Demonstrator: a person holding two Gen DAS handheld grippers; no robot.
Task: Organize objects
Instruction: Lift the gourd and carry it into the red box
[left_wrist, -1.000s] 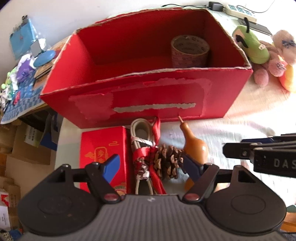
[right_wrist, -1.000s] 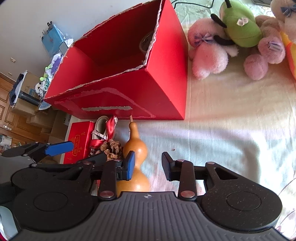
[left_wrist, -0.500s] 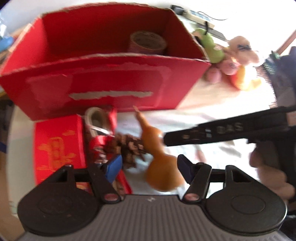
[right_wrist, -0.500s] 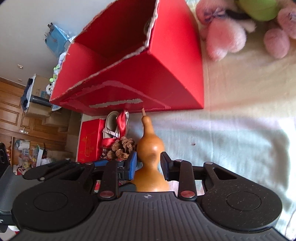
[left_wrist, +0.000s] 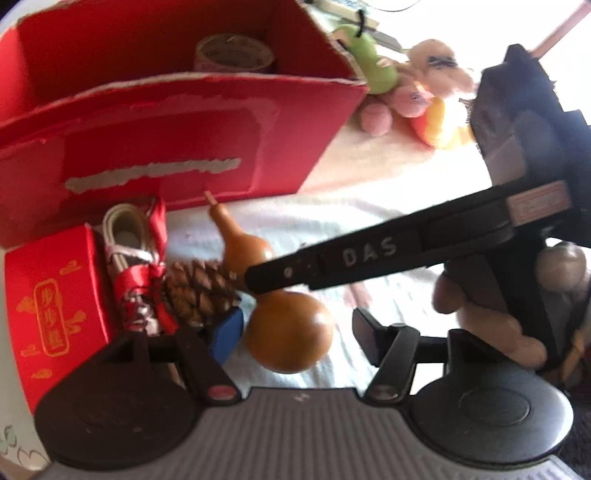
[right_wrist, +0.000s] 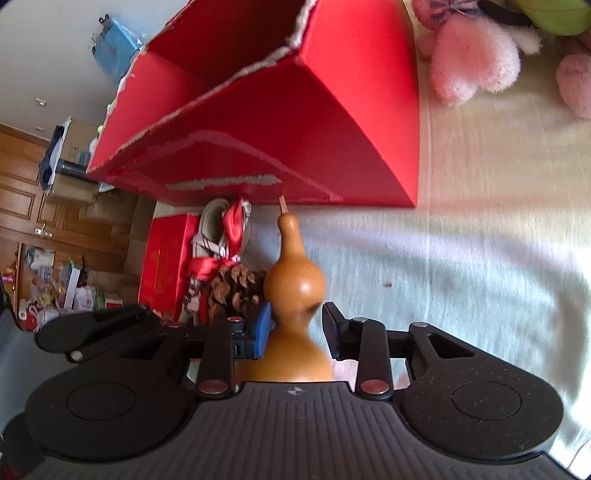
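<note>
Gourd (right_wrist: 295, 284) lying in front of red box (right_wrist: 306, 122), stem toward it, pinecone (right_wrist: 236, 288) touching its left side. Right gripper (right_wrist: 297, 328) straddling gourd's waist, jaws just widened, left pad touching, right pad apart. Left gripper (left_wrist: 295, 336) open around gourd's bulb, jaws just widened, gripping nothing

a lived-in home room, plush toys (right_wrist: 476, 62) on a pale cloth (right_wrist: 480, 240), wooden cabinet doors (right_wrist: 22, 206), stacked cardboard boxes (right_wrist: 79, 144)
</note>
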